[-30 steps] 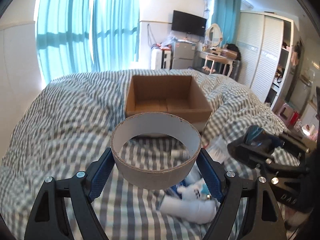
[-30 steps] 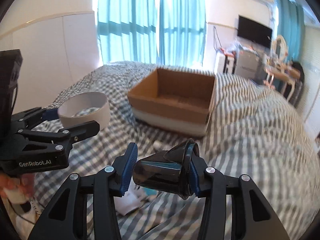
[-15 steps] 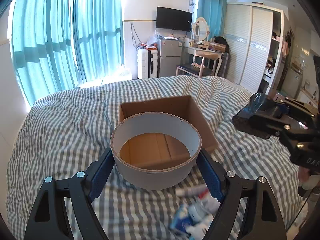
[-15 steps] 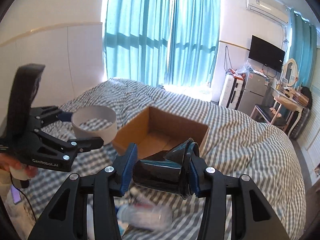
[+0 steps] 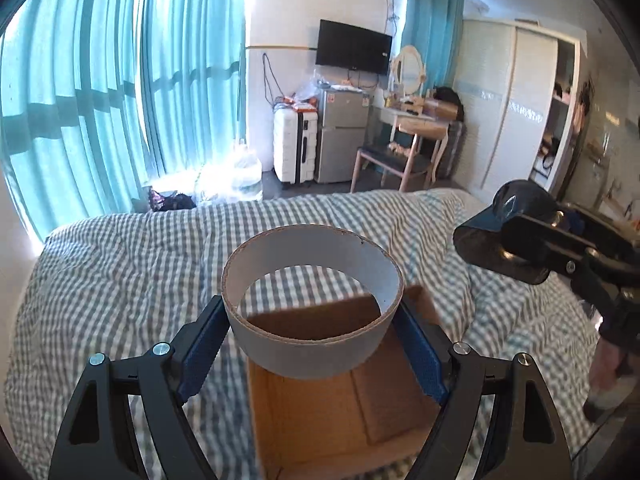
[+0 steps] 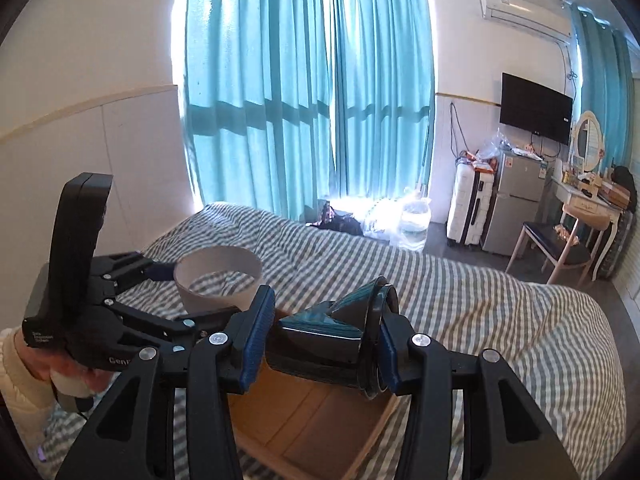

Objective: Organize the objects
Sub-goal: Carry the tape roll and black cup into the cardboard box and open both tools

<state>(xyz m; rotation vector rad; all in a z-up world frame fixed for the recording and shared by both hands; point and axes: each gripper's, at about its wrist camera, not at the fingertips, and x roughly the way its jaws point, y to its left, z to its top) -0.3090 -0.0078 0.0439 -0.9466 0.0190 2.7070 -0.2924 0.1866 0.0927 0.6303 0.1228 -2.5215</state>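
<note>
The left gripper (image 5: 312, 338) holds a cardboard ring (image 5: 312, 308), its blue pads pinching the ring's outer wall on both sides. The ring sits level, open side up, above the open box (image 5: 340, 412) on the checked bedcover (image 5: 120, 264). The right gripper (image 6: 320, 350) clamps a black funnel-shaped part (image 6: 324, 340) between its pads, wide rim against the right pad. This part also hangs above the box (image 6: 304, 424), to the right of the ring (image 6: 218, 280). A hand (image 6: 76, 376) grips the left gripper's (image 6: 172, 280) handle. The box interior shows bare cardboard.
</note>
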